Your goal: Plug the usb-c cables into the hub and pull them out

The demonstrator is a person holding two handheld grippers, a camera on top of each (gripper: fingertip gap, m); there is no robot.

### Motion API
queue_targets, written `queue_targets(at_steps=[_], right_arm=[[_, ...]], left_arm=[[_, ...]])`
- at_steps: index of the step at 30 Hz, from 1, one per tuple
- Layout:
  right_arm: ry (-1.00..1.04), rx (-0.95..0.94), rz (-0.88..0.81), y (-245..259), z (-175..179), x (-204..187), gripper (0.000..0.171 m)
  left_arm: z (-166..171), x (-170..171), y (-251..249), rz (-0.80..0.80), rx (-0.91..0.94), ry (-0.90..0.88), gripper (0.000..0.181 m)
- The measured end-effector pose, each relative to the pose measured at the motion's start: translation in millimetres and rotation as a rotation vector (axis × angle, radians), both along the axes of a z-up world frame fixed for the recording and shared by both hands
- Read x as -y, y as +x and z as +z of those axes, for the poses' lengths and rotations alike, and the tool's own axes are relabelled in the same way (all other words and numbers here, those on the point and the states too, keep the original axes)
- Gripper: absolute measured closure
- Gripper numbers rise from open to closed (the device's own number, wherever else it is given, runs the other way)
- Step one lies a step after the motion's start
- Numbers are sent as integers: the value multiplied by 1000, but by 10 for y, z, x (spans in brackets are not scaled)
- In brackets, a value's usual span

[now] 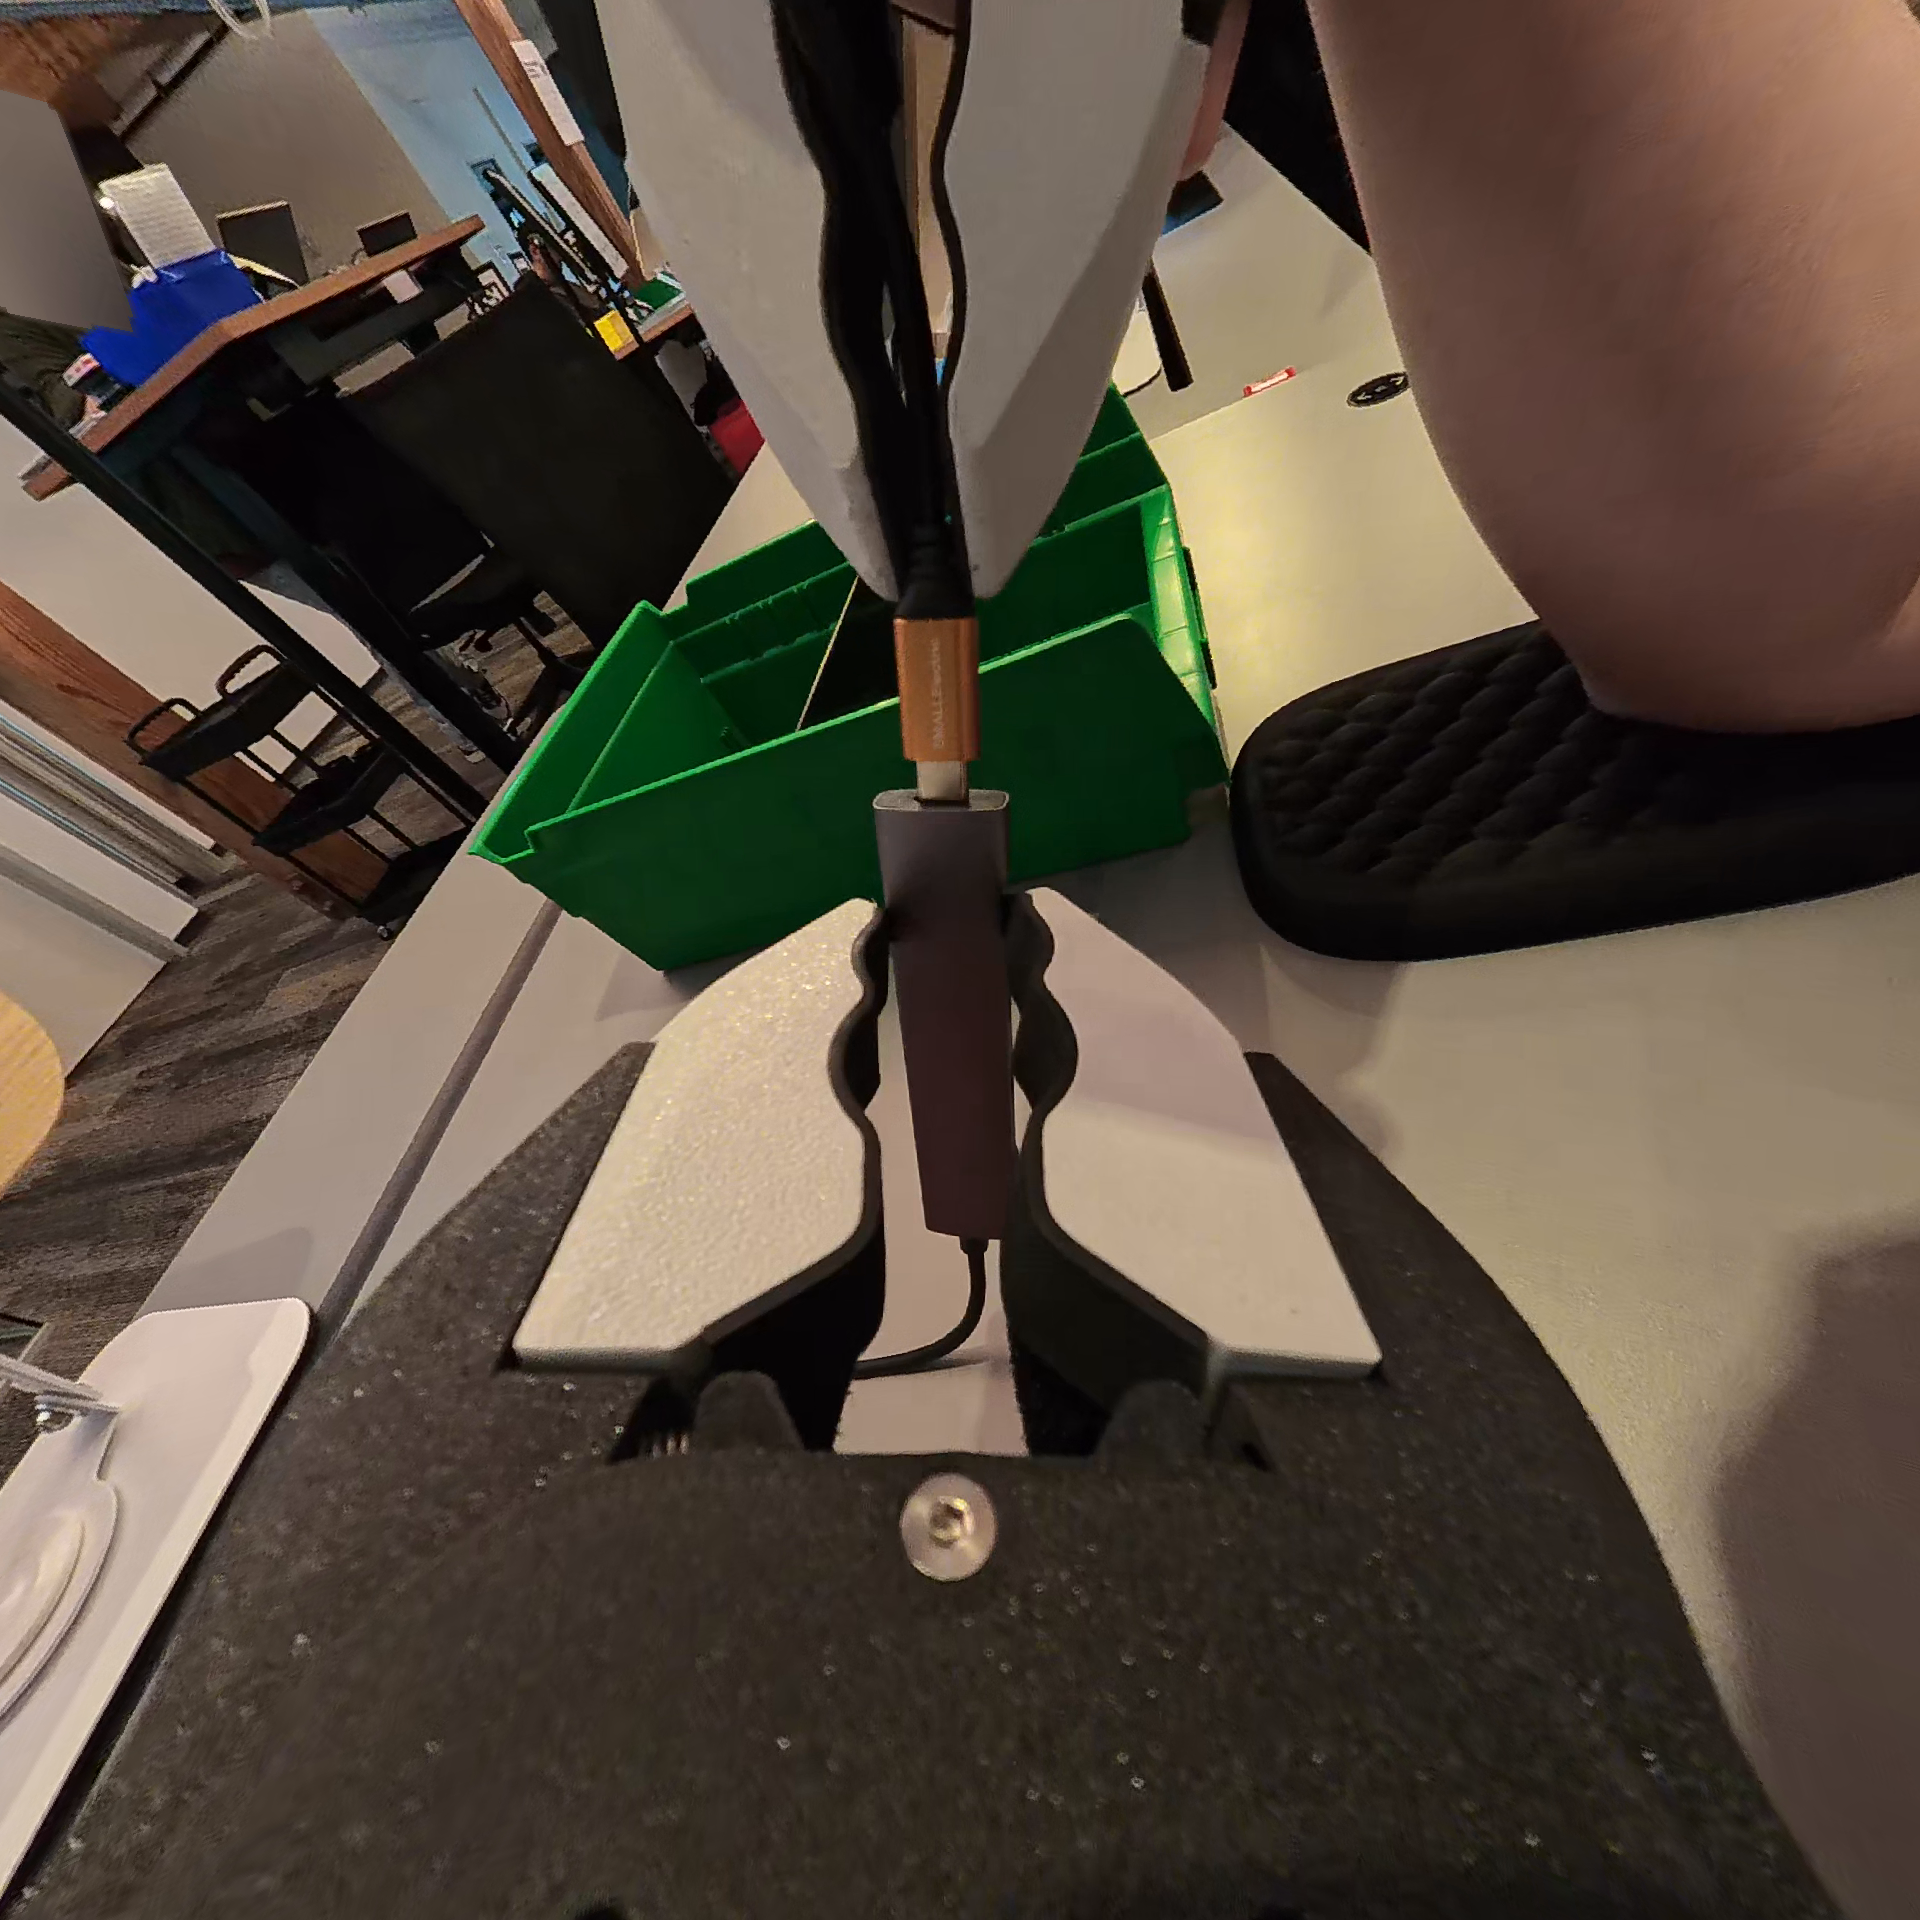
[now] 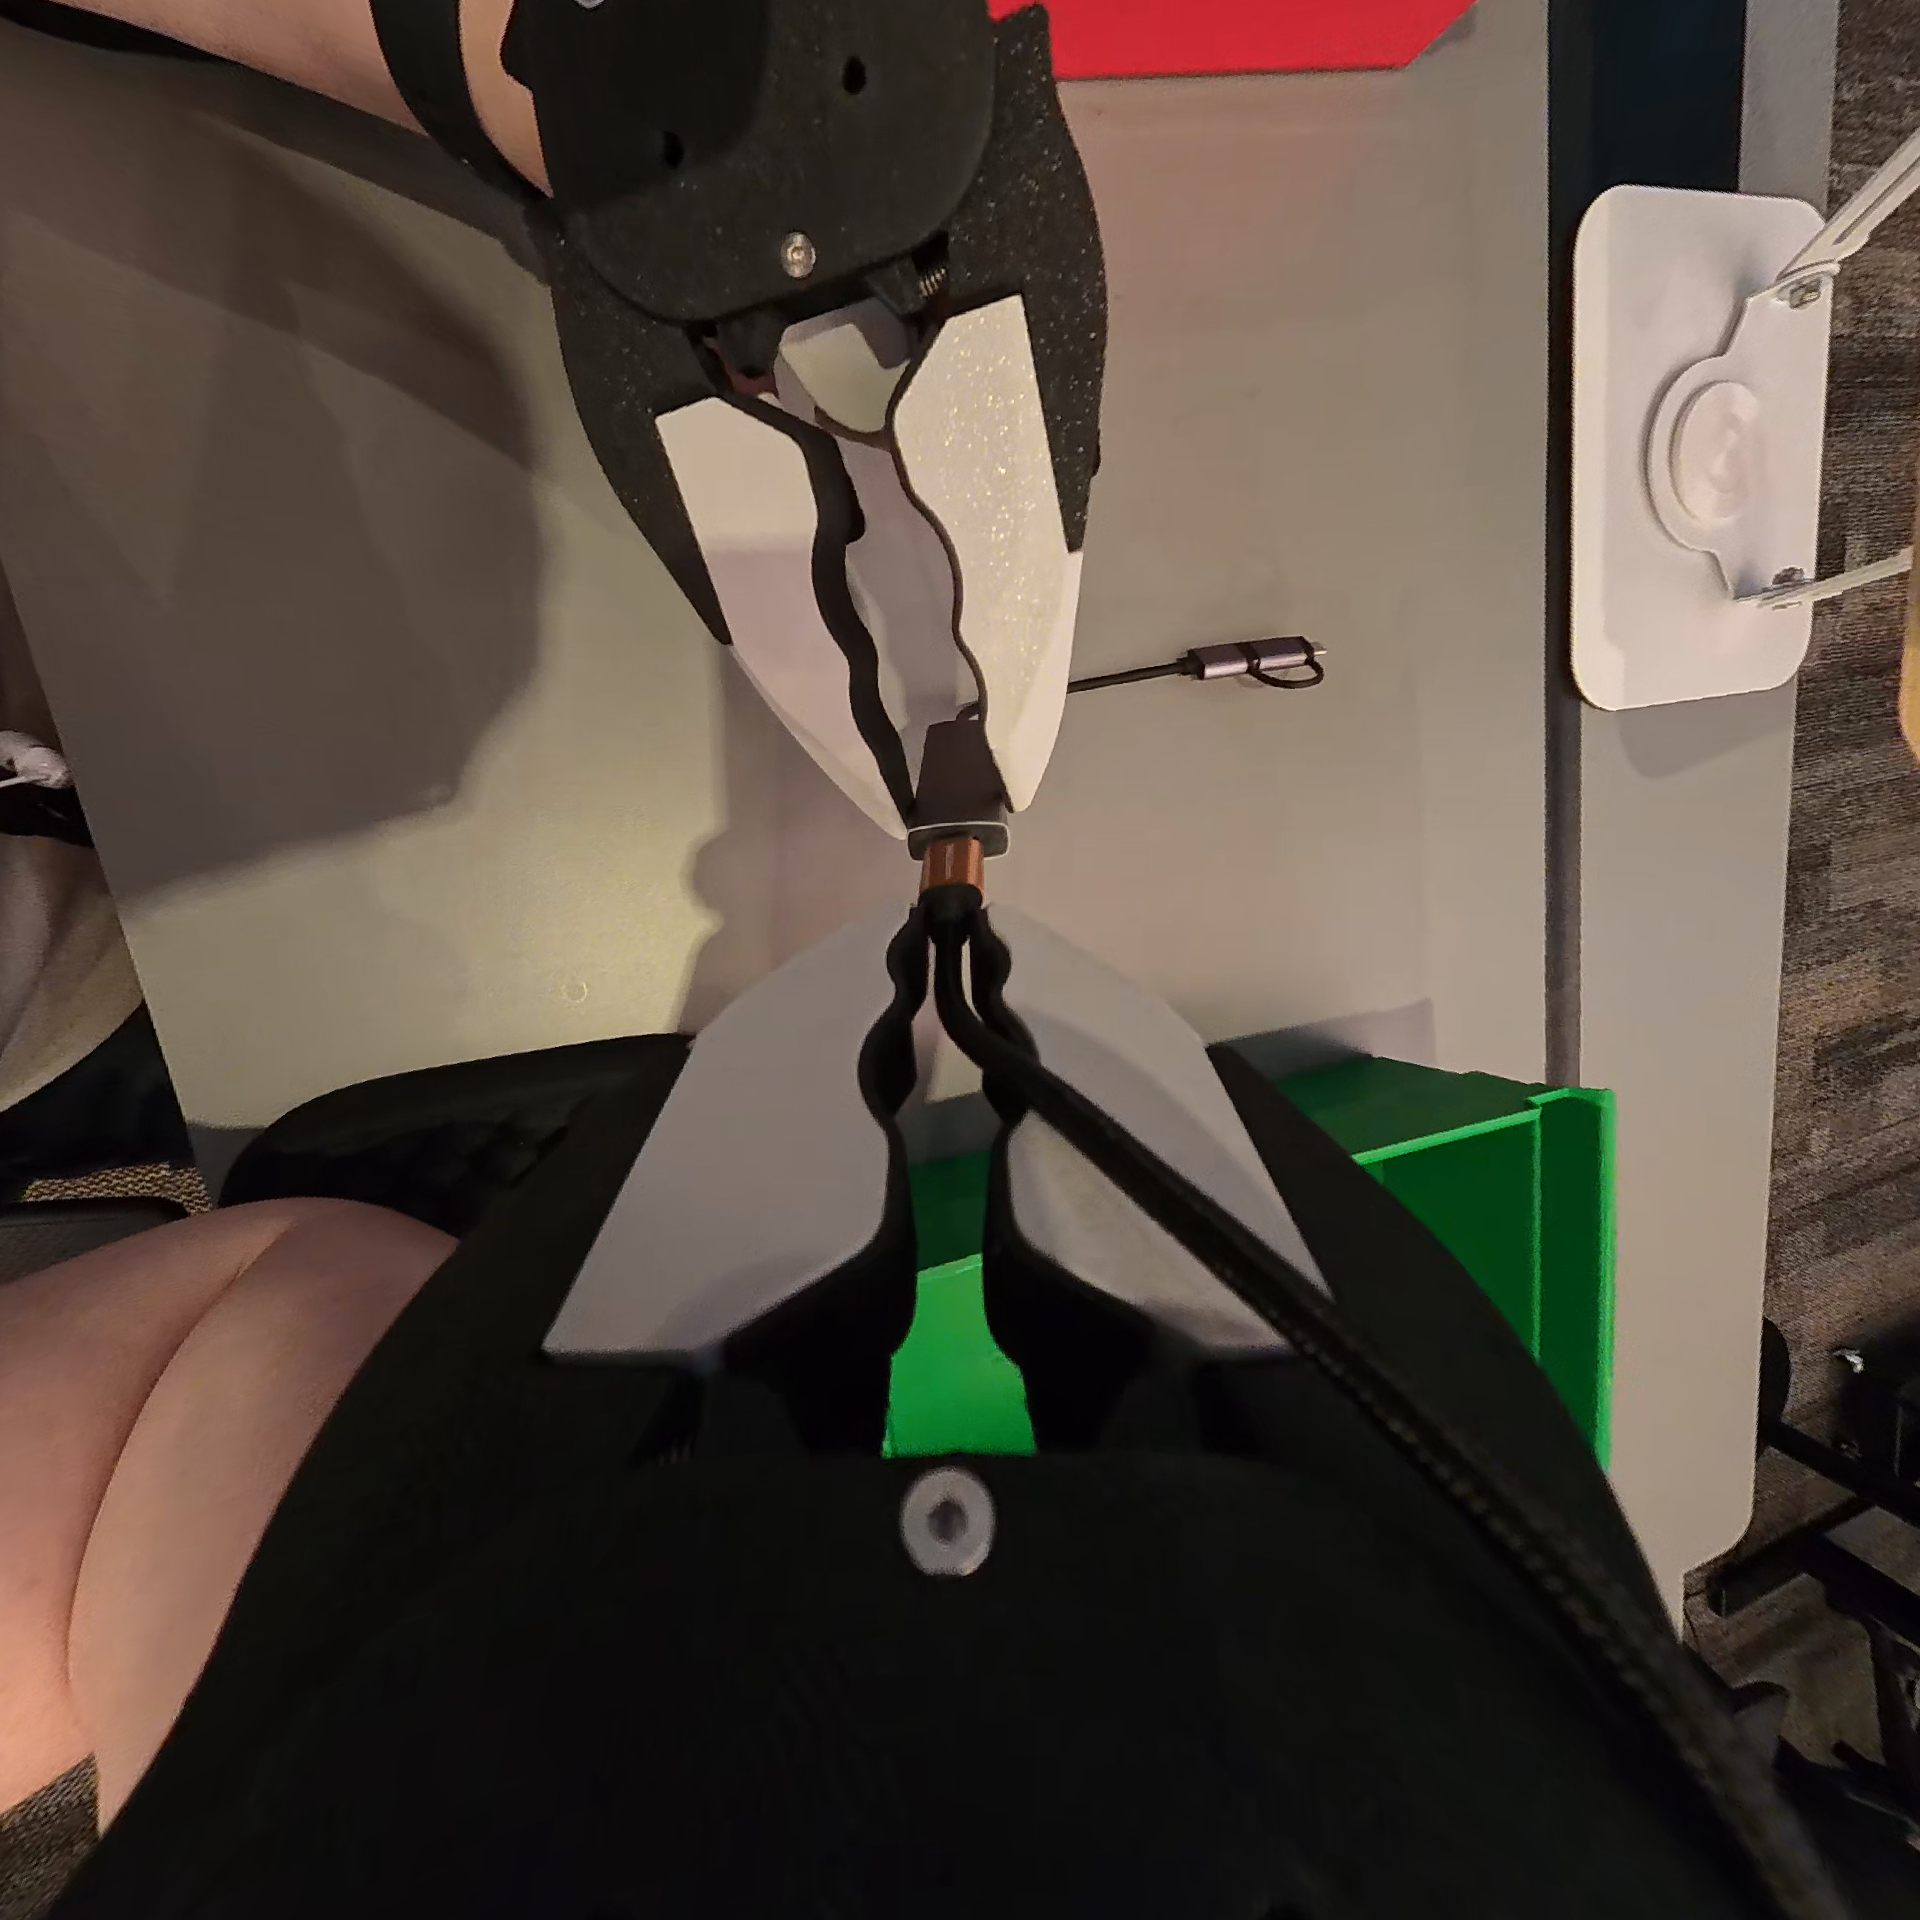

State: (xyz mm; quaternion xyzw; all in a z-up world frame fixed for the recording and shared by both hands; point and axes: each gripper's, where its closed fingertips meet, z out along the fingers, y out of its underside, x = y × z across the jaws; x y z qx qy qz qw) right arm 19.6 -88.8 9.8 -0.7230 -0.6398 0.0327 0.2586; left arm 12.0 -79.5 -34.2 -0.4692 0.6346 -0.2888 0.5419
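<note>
Left gripper point(image 1: 943, 914) clamps the grey hub point(image 1: 943, 997) as an anchor; right gripper point(image 2: 943, 914) pinches the braided cable point(image 2: 1195, 1195) behind its copper plug point(image 1: 935, 694), apparently partly seated.

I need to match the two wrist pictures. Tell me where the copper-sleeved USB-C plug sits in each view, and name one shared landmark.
Left wrist view: copper-sleeved USB-C plug just above centre, its metal tip entering the grey hub.
Right wrist view: the plug at centre, between the two grippers' fingertips, meeting the hub's end.
Shared landmark: the green bin.
</note>
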Motion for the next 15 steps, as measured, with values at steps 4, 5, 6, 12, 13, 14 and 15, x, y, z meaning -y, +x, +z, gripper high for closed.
queue_targets(at_steps=[4,5,6,12,13,14,15], right_arm=[[1,-3,3,-3,2,-5,162],[2,-3,5,-6,0,-7,162],[1,-4,3,-10,0,-9,162],[59,-55,36,-67,137,42,162],[77,-71,44,-75,178,54,162],[92,-88,51,-82,216,66,162],[100,-107,61,-93,251,81,163]], left_arm=[[27,18,3,-12,18,-11,160],[32,16,1,-7,17,-3,160],[37,12,-2,2,15,12,160],[189,30,-58,29,3,90,160],[237,38,-82,29,2,103,160],[287,47,-106,31,-1,117,160],[328,62,-131,31,-9,132,160]])
